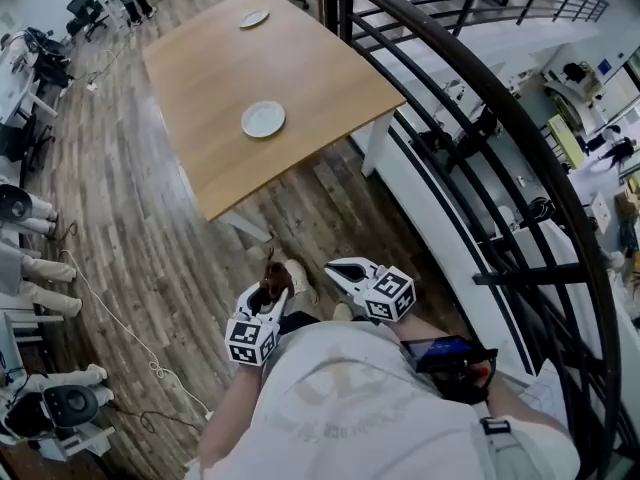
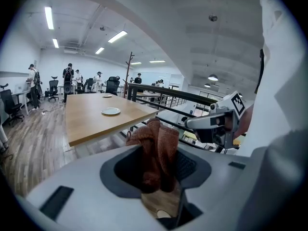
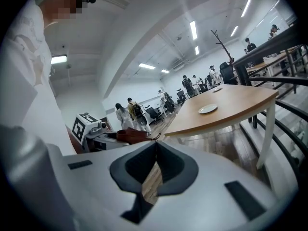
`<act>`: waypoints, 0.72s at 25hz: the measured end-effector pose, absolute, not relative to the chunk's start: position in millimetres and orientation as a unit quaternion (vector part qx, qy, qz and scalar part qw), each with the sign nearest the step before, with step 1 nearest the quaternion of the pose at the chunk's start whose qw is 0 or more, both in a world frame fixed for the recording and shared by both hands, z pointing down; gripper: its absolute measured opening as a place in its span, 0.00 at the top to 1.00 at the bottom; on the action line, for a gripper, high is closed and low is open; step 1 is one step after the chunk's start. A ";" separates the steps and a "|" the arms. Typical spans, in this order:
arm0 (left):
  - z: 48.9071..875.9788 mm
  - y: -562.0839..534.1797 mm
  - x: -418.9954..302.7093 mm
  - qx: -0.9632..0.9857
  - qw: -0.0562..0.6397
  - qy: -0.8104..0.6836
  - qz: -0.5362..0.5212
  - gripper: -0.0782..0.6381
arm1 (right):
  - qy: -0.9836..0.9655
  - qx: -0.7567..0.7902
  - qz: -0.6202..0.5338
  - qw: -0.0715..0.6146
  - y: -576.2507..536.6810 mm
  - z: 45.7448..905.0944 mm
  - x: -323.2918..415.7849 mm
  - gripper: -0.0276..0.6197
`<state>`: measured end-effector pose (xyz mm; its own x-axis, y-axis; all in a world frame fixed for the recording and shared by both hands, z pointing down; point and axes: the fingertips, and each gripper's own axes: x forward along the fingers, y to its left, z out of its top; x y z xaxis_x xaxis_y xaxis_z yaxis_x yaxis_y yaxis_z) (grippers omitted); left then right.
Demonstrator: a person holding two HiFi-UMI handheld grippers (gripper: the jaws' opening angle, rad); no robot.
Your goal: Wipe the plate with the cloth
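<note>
The left gripper, low in the frame's centre, pinches the cloth. The right gripper beside it has its jaws pressed together on nothing. The plate sits on the worktop at upper centre, well apart from both.

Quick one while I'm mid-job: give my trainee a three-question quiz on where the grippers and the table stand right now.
1. True or false: the left gripper is shut on the cloth.
2. How many plates lie on the table? A one, B two, C three.
3. Fill in: the right gripper has its fingers ____, with nothing between them.
Key: 1 true. 2 B, the near plate and the far plate. 3 together.
</note>
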<state>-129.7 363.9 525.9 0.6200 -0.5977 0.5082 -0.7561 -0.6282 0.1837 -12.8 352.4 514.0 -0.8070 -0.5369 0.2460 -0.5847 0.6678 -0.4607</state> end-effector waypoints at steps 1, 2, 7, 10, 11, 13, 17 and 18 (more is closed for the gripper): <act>527.0 357.9 -125.6 0.882 0.193 -0.380 0.203 0.66 | -0.910 0.312 0.268 0.047 347.9 515.4 -9.4 0.94; 526.9 350.7 -121.8 0.885 0.191 -0.374 0.201 0.66 | -0.909 0.316 0.268 0.050 342.3 515.9 -6.2 0.94; 524.3 297.6 -115.4 0.894 0.191 -0.356 0.192 0.66 | -0.902 0.337 0.262 0.062 298.5 510.6 0.3 0.94; 520.7 263.2 -121.4 0.901 0.185 -0.347 0.185 0.66 | -0.900 0.348 0.255 0.070 267.9 507.8 -5.7 0.94; 518.9 252.2 -124.5 0.903 0.183 -0.344 0.181 0.66 | -0.899 0.351 0.252 0.072 257.7 506.5 -8.4 0.94; 515.6 233.0 -134.1 0.906 0.180 -0.341 0.175 0.65 | -0.897 0.358 0.248 0.077 238.5 504.8 -15.7 0.94; 510.6 193.6 -155.4 0.910 0.176 -0.336 0.166 0.66 | -0.897 0.366 0.232 0.084 194.8 494.3 -36.9 0.94; 510.1 183.5 -159.0 0.911 0.174 -0.334 0.166 0.66 | -0.899 0.366 0.226 0.084 182.8 489.1 -42.3 0.94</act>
